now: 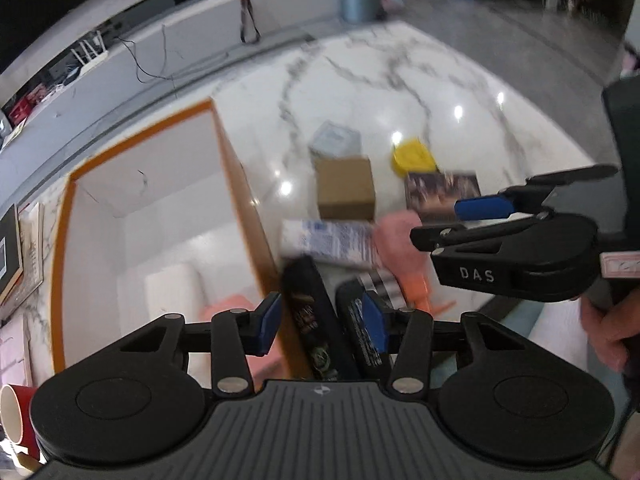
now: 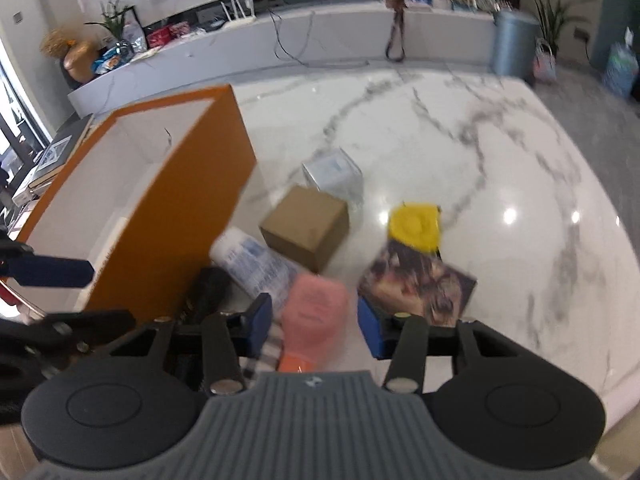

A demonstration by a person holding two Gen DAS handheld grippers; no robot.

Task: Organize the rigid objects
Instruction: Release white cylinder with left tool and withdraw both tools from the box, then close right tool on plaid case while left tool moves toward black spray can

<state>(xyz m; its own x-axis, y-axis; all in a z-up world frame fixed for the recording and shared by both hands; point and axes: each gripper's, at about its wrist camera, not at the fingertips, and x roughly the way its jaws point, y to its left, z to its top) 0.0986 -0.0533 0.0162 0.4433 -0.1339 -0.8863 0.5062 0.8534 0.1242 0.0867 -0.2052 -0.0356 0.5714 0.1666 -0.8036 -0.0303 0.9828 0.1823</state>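
An orange box (image 1: 240, 208) with a white inside stands open on the marble table (image 1: 400, 80); it also shows in the right wrist view (image 2: 172, 216). Beside it lie a brown carton (image 1: 346, 188), a white tube (image 1: 332, 240), a pink item (image 1: 400, 248), a yellow lid (image 1: 414, 158), a dark printed card (image 1: 440, 196), a clear case (image 1: 336, 140) and two black boxes (image 1: 312, 316). My left gripper (image 1: 322, 322) is open, its jaws either side of the black boxes and the orange box wall. My right gripper (image 2: 316, 322) is open, above the pink item (image 2: 316, 304).
A red cup (image 1: 18, 412) sits at the lower left. Framed pictures (image 1: 10, 248) lie left of the orange box. Behind the table runs a low white shelf (image 2: 280, 40) with cables, plants and a blue bin (image 2: 512, 44).
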